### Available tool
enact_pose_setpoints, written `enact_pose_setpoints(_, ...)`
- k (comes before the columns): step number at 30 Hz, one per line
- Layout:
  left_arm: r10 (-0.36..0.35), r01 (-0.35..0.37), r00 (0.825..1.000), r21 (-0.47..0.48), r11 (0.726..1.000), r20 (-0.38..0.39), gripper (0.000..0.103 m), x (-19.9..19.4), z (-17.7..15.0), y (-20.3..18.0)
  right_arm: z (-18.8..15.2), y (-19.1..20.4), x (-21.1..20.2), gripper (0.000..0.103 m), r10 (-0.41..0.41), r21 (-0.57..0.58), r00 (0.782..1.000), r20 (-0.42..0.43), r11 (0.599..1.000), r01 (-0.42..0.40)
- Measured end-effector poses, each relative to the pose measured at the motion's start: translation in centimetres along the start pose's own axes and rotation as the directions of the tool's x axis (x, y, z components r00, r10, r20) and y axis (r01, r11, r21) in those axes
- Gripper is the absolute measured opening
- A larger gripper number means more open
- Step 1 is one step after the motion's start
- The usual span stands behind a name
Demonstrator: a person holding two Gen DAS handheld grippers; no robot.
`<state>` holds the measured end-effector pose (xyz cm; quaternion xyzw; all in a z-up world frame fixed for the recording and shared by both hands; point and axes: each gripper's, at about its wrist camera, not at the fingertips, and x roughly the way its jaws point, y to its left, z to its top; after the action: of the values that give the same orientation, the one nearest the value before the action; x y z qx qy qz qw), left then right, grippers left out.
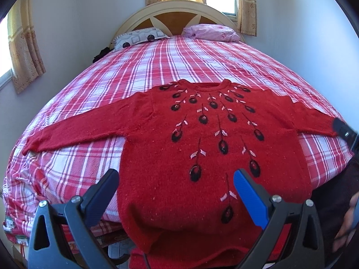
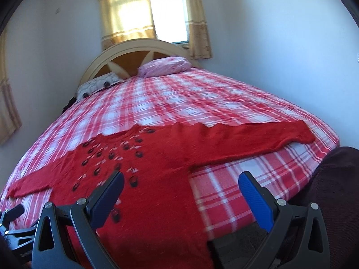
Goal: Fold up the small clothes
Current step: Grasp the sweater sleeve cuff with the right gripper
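A red sweater [image 1: 202, 148] lay flat, sleeves spread, on the plaid bed [image 1: 139, 67], its hem seemingly hanging over the near edge. The left hand-held gripper [image 1: 176, 180] and right hand-held gripper [image 2: 181, 182] hovered, fingers apart, gripping nothing.

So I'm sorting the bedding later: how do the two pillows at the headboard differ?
The patterned pillow is pale grey with dark round spots, while the pink pillow is plain pink with a faint print. The patterned pillow sits at the bed's left corner and lies flatter; the pink pillow sits to the right and looks puffier and more crumpled. Both rest on the plaid bedsheet against the headboard.
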<state>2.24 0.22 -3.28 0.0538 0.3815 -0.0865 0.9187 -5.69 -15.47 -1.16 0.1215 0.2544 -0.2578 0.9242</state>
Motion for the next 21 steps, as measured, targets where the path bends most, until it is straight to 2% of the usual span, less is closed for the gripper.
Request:
enact_pose_setpoints(4,-0.024,0.024,1.0,-0.009,1.0,-0.016,0.103,1.4,1.2,0.6,2.6,-7.1,2.9,0.102,-0.127,0.102,0.992,0.018,0.987,0.124)
enact_pose_setpoints(5,-0.037,0.037,0.999,-0.014,0.999,-0.017,0.103,1.8,1.7,0.8,3.5,-10.1,3.8,0.101,-0.164,0.161,0.986,0.027,0.974,0.158)
enact_pose_setpoints(8,-0.046,0.046,0.999,-0.014,0.999,-0.008,0.103,2.3,2.6,0.9,5.1,-16.8,6.7,0.098,-0.212,0.277,0.977,-0.029,0.937,0.212)
enact_pose_setpoints(10,-0.041,0.041,0.999,-0.01,0.999,-0.003,0.103,2.7,3.0,0.9,6.1,-21.2,8.9,0.084,-0.246,0.323,0.965,-0.094,0.909,0.263)
enact_pose_setpoints(14,-0.061,0.061,0.998,-0.039,0.997,-0.017,0.103,3.7,3.5,1.4,6.7,-28.8,12.7,0.069,-0.307,0.404,0.931,-0.197,0.84,0.362)
enact_pose_setpoints(17,-0.075,0.072,0.996,-0.059,0.996,-0.046,0.103,4.7,3.6,1.6,6.3,-31.5,15.0,0.068,-0.319,0.416,0.911,-0.26,0.815,0.404)
enact_pose_setpoints(21,-0.055,0.051,0.996,-0.055,0.997,-0.074,0.103,5.9,3.8,1.4,5.5,-32.4,17.7,0.068,-0.309,0.4,0.895,-0.32,0.813,0.424)
